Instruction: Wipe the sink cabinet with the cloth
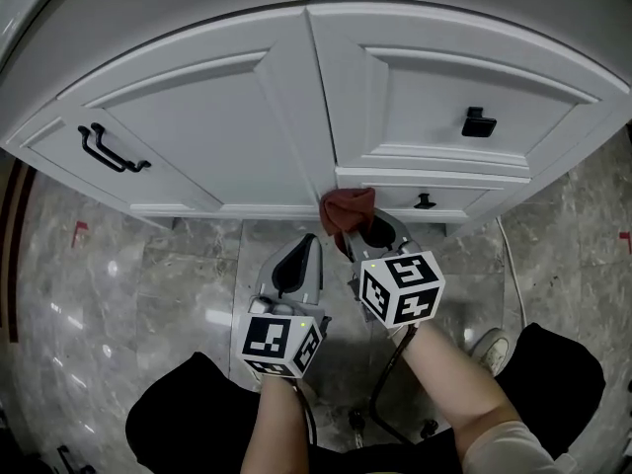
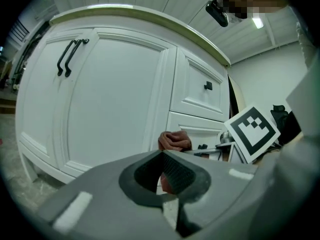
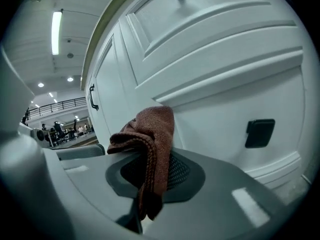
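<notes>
Rust-brown terry cloth [image 1: 348, 208] sat bunched low on the white panelled sink cabinet [image 1: 227, 131], at the left end of its lower drawer [image 1: 469, 197], apparently touching. Right gripper [image 1: 367, 233] was clamped on it, cloth ahead of the jaws, tail hanging. Left gripper [image 1: 296, 265] was closed, empty, just beside, short of the cabinet. Broad door panel lay free leftward; small black knob [image 1: 425, 201] crowded the right.

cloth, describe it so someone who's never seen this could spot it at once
Find the white sink cabinet and follow its front down to the bottom, just right of the middle. There the right gripper holds a crumpled cloth close to the cabinet front. It is the only reddish-brown, soft thing among white panels and black handles.
</notes>
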The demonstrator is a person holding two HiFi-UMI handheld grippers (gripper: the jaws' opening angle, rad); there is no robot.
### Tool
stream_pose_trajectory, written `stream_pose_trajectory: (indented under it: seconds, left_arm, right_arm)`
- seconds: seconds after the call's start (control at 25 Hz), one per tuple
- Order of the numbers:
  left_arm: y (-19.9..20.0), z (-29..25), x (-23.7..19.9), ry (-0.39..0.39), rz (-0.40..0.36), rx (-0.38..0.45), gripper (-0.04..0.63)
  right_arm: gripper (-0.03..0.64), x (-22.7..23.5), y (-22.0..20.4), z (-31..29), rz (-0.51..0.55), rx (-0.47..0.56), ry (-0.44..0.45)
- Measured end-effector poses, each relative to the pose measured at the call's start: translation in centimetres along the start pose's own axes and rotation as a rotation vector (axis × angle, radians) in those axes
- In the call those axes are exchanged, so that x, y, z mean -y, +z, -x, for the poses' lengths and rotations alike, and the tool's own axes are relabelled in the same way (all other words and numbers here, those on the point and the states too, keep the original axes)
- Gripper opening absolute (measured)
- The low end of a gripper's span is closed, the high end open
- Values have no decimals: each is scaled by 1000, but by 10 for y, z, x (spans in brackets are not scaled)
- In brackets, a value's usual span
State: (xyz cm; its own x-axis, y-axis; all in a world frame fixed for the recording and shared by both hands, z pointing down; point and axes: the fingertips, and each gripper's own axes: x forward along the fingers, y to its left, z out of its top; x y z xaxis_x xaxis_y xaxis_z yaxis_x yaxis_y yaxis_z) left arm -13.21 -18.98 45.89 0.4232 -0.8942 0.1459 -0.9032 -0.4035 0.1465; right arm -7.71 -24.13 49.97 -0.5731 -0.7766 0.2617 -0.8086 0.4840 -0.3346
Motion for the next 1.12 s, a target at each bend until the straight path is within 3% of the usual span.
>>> stream_pose_trajectory:
  seconds: [0.2,0.48,0.84,1.12]
  left_arm:
    - [-4,-6,3,-23,29,4,0]
    - [-10,-16,22,-66,20,-15,0]
    - [-9,-30,45,-99,18,-12,0]
    - [-10,-41,75,-148,17,-13,0]
  right_arm:
    - [83,16,0,4,-5,-6,-33]
    - [81,57,-1,24,-51,2,-151]
    - [80,77,-1,50,-165,13,-180]
    - [81,91,13,86,-108,52,-208]
